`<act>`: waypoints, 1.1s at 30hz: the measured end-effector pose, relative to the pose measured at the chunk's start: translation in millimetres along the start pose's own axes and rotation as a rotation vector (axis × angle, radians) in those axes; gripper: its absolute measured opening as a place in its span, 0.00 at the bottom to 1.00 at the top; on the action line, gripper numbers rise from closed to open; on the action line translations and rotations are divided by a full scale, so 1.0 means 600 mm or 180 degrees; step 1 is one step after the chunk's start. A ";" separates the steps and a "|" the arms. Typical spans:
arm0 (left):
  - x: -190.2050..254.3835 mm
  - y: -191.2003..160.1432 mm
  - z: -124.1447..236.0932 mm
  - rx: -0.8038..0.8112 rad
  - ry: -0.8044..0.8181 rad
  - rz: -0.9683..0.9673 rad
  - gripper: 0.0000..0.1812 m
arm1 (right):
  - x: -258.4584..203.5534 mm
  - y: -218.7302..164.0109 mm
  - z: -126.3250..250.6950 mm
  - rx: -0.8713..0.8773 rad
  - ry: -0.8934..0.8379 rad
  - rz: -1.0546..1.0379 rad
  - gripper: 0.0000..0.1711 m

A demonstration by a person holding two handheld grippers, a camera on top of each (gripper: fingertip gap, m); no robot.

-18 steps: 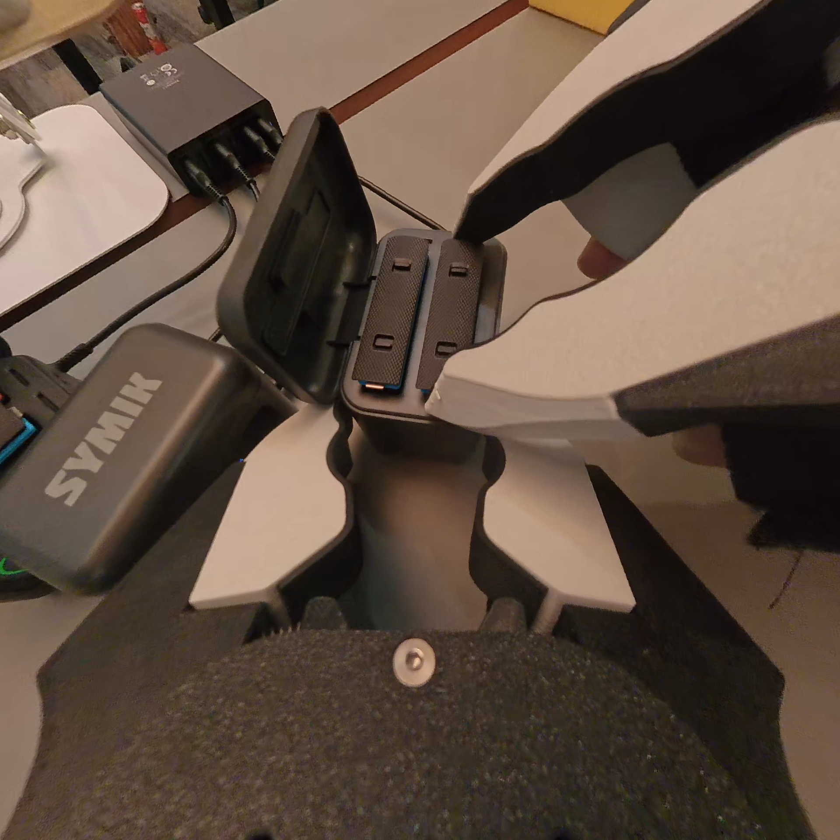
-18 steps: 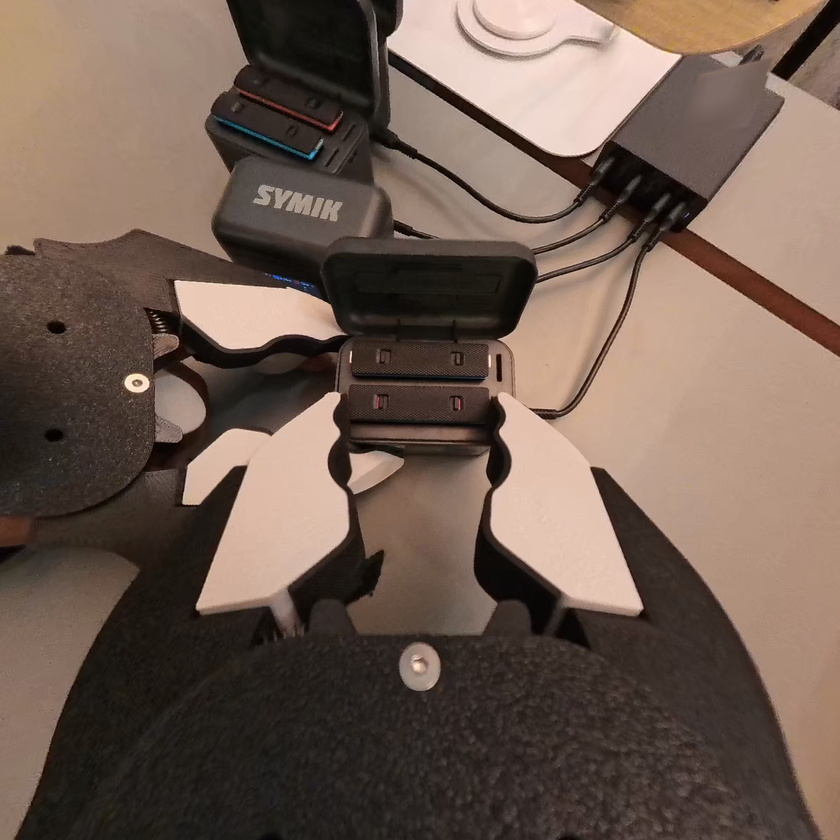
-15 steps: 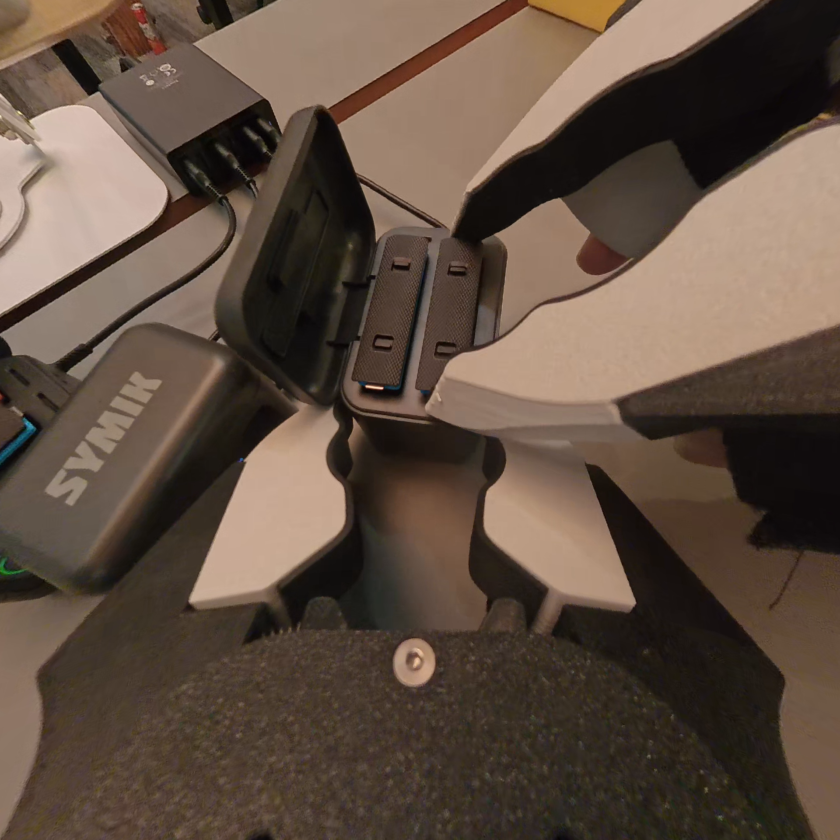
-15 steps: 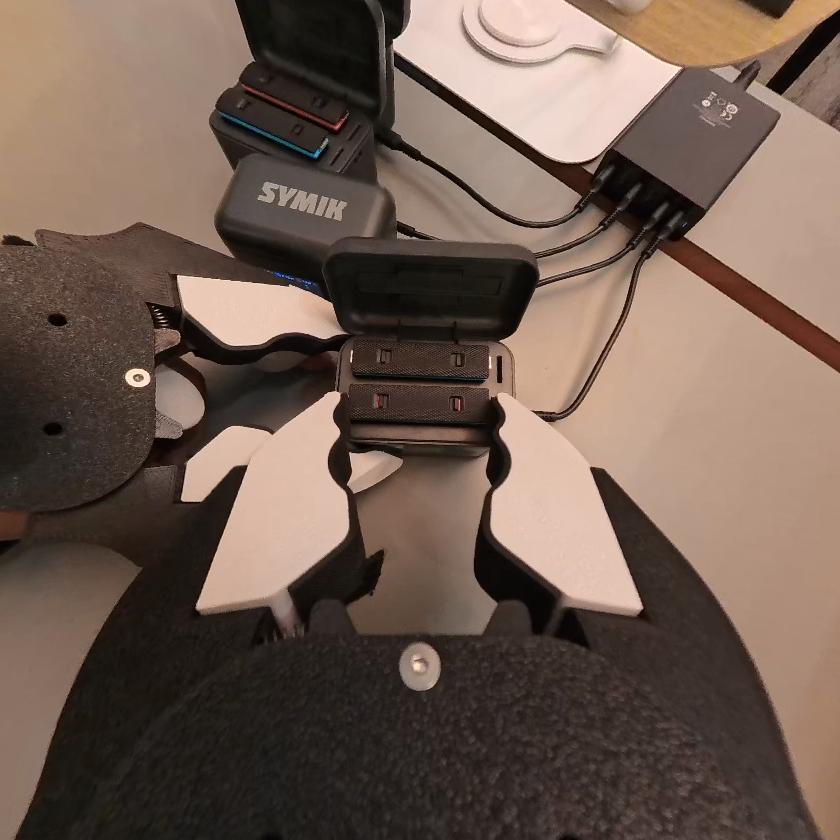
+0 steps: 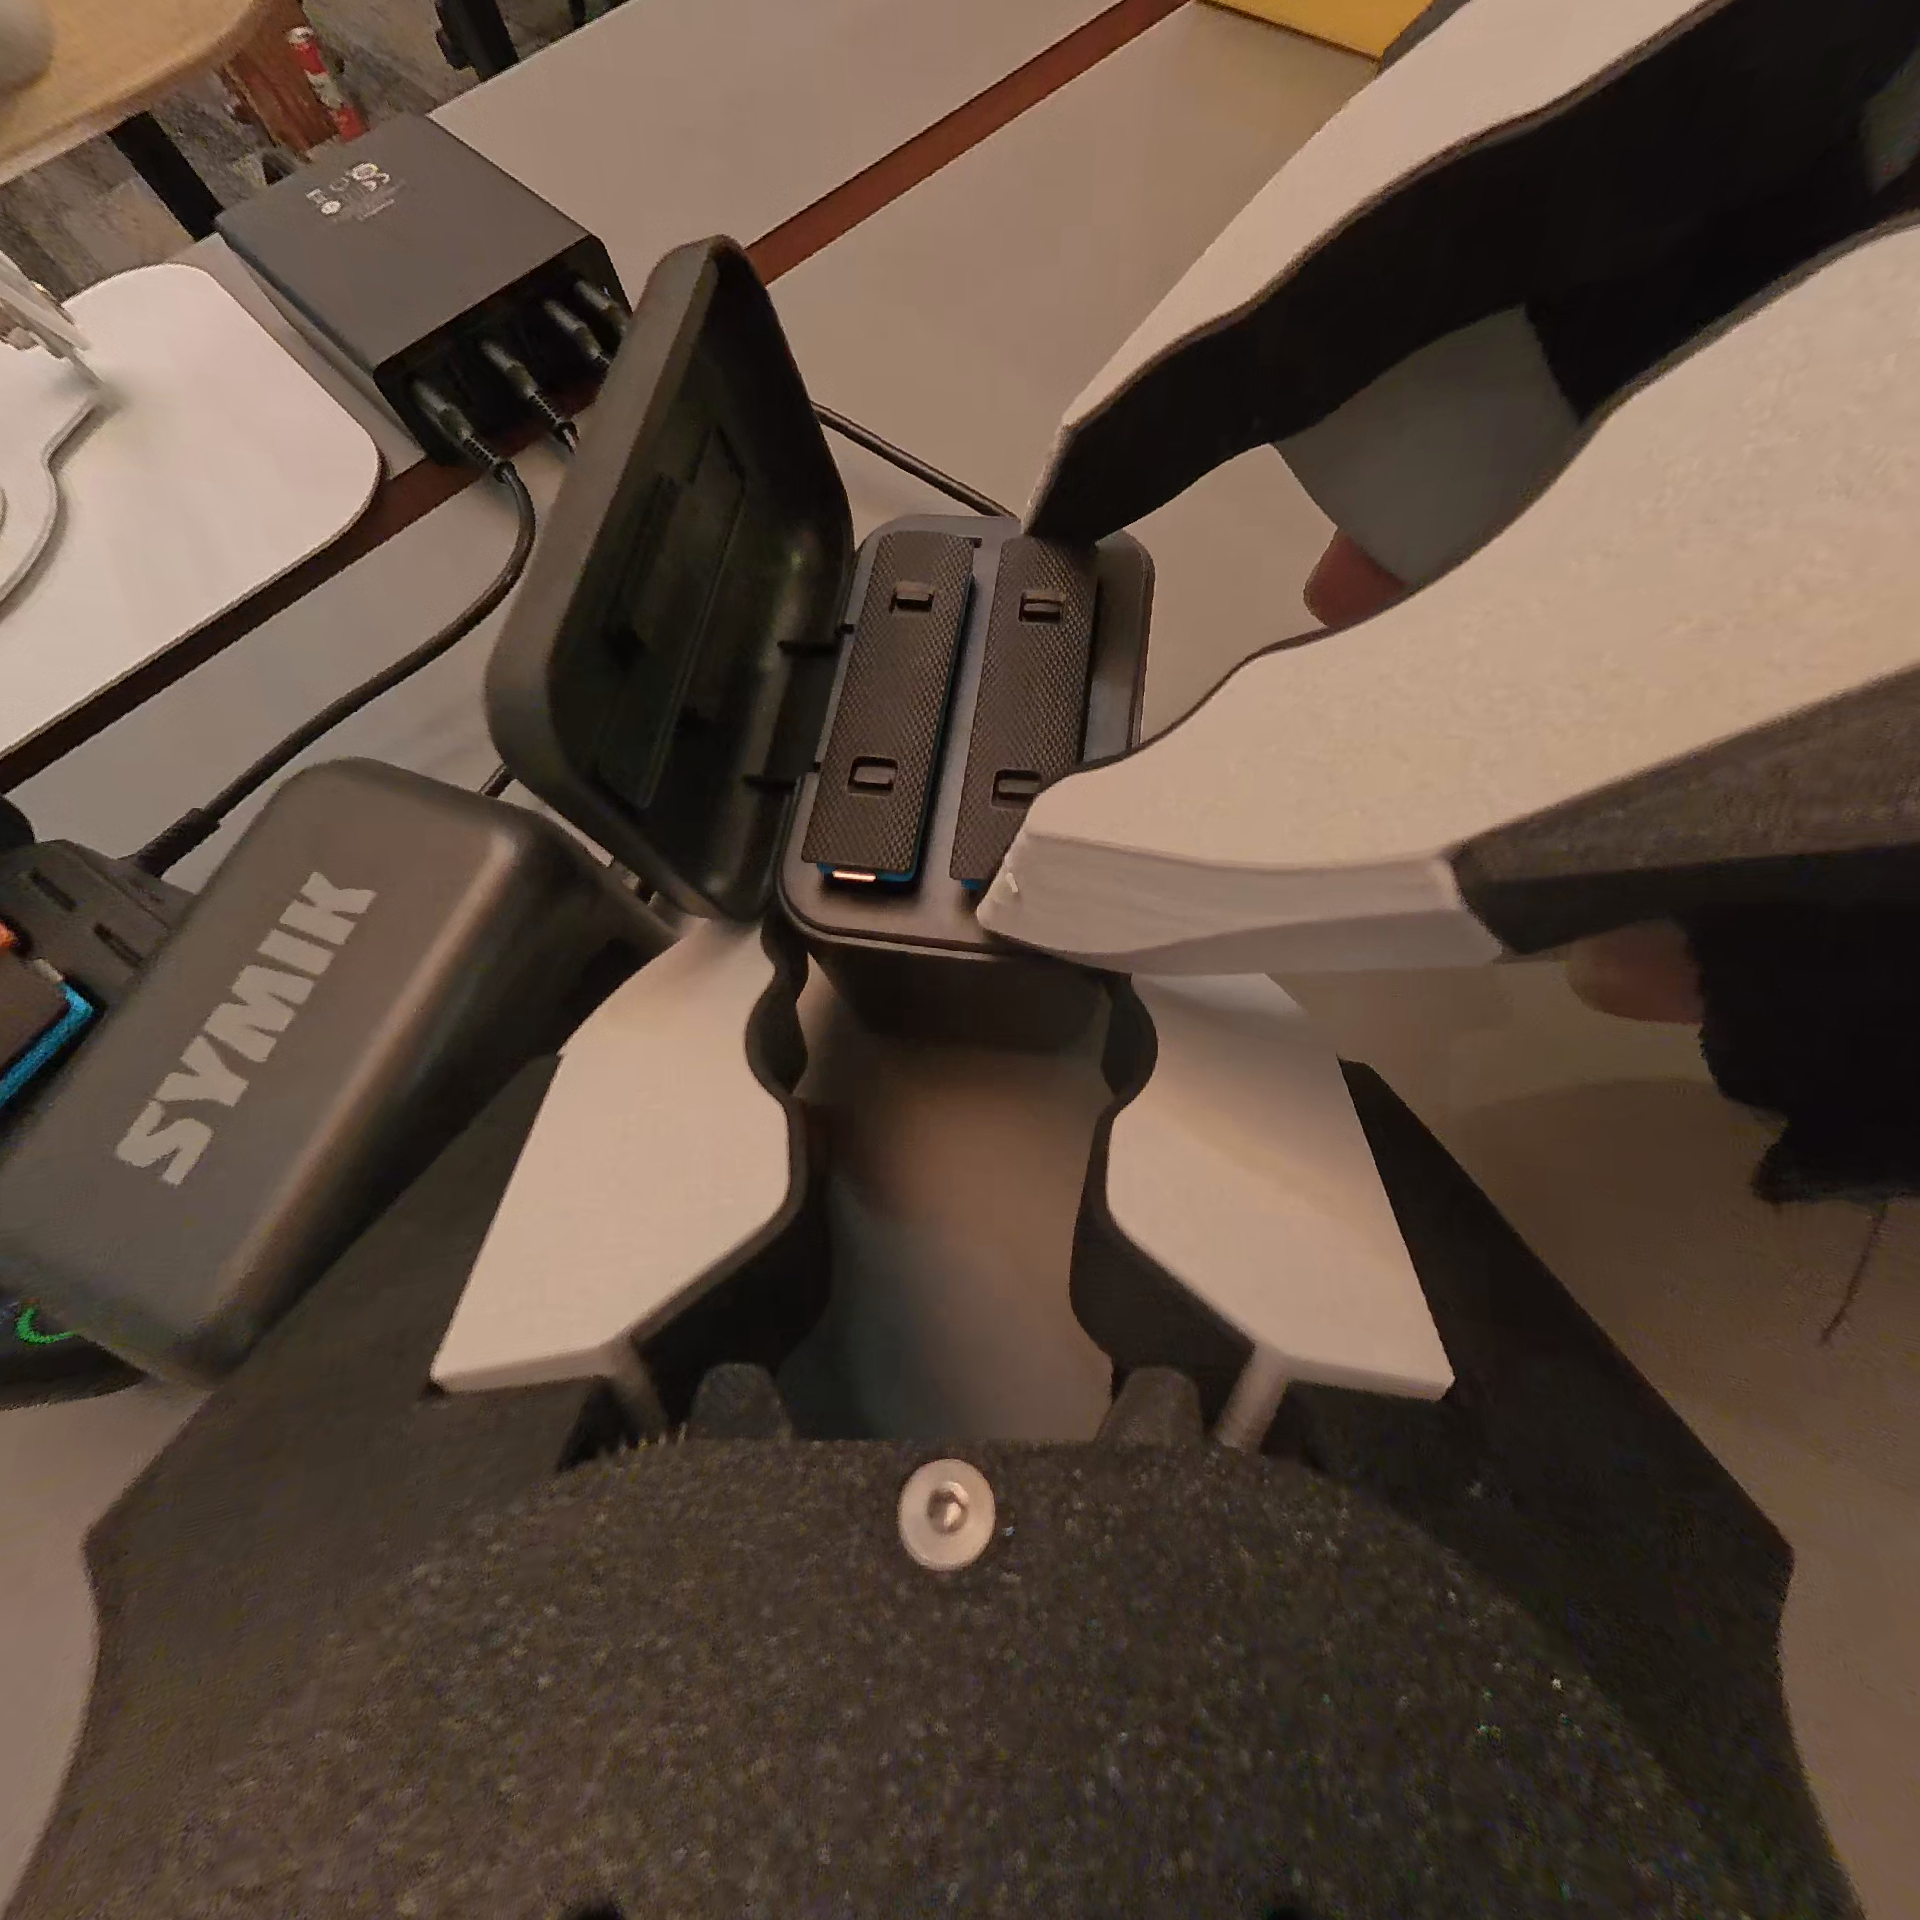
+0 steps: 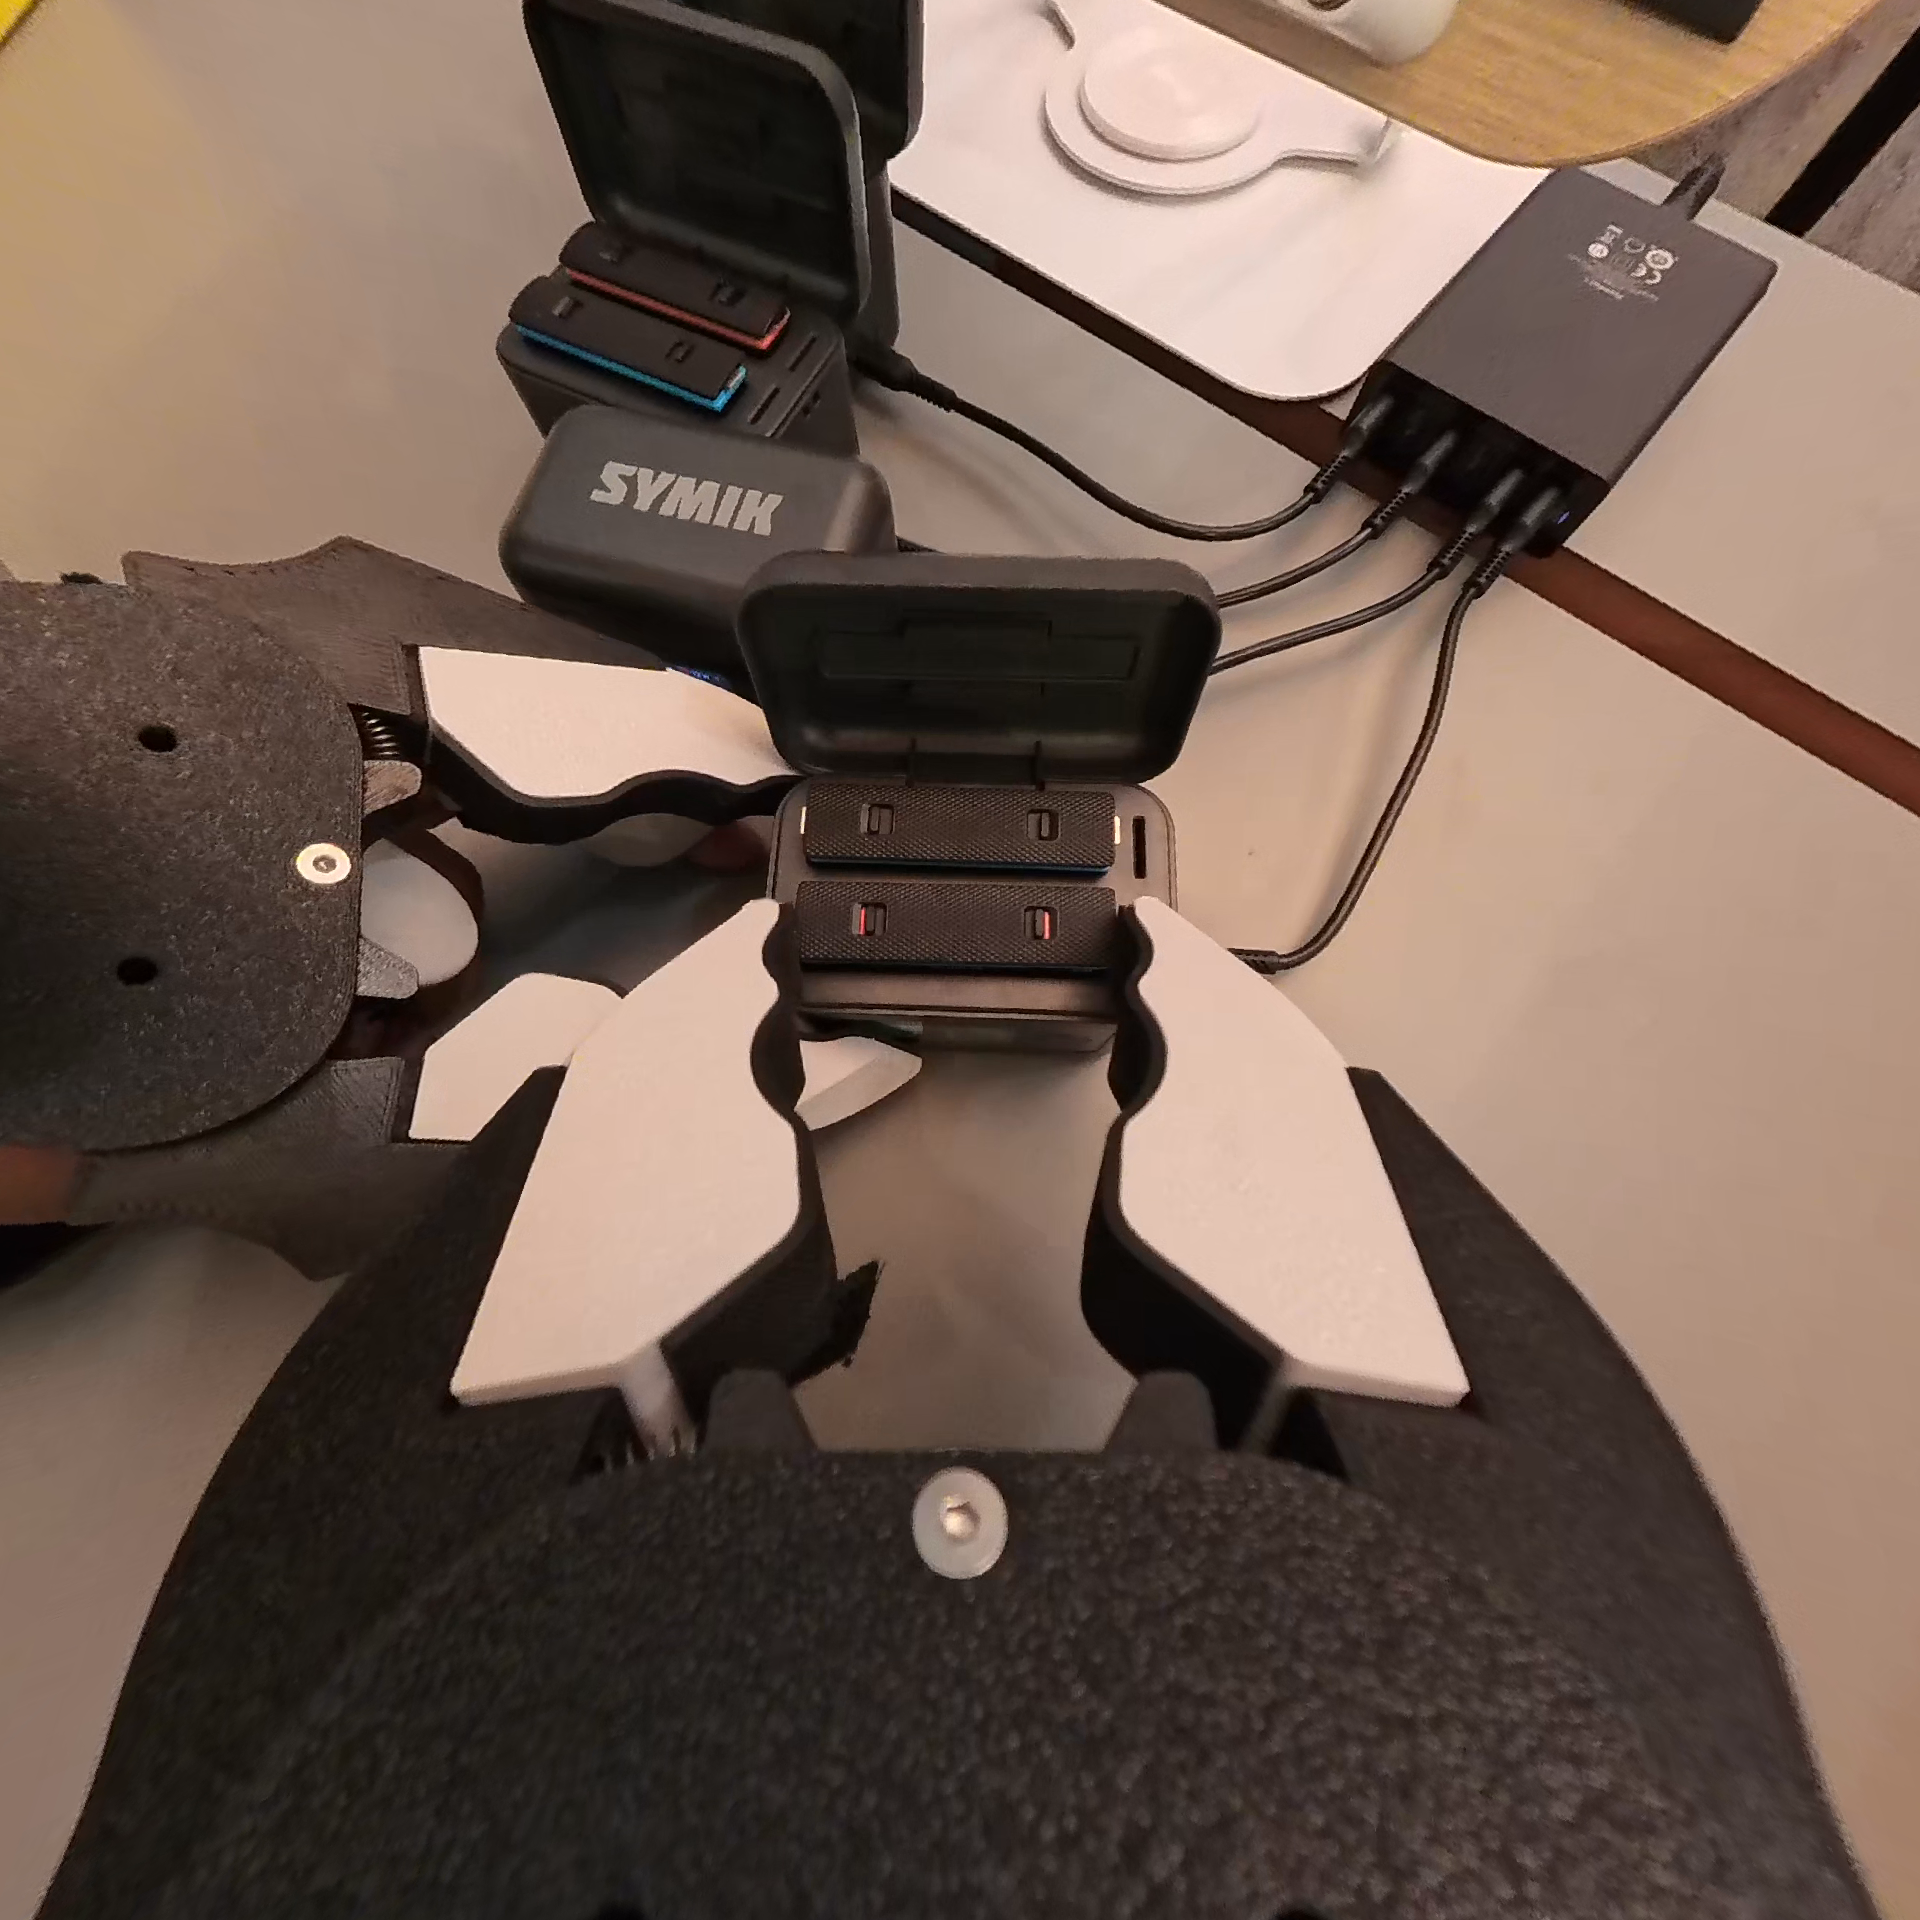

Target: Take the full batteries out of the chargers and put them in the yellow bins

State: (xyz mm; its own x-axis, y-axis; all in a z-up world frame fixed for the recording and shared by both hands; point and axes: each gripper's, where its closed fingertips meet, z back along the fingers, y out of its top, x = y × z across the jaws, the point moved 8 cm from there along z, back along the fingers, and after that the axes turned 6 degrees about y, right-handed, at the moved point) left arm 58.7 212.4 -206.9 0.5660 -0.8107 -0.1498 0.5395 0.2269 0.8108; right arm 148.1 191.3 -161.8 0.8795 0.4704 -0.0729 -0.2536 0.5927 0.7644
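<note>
the right gripper [image 6: 951, 930] had crept closer, its white fingers now bracketing the near battery [image 6: 954, 923] in the open charger [image 6: 977, 997] without clamping yet. the left gripper [image 5: 951, 971] stayed clamped on the charger's base, steadying it for extraction.
</note>
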 end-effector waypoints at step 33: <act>-0.012 -0.004 0.006 -0.0041 -0.0330 -0.0140 0.34 | 0.197 0.091 0.277 0.0776 -0.0751 -0.0198 0.34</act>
State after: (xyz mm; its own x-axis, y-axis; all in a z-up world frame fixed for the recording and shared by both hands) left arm 51.1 215.5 -205.8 0.4746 -0.8713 -0.1251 0.5707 0.1964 0.7973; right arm 305.2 170.9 -22.3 0.9664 0.2570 0.0042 -0.1178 0.4285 0.8958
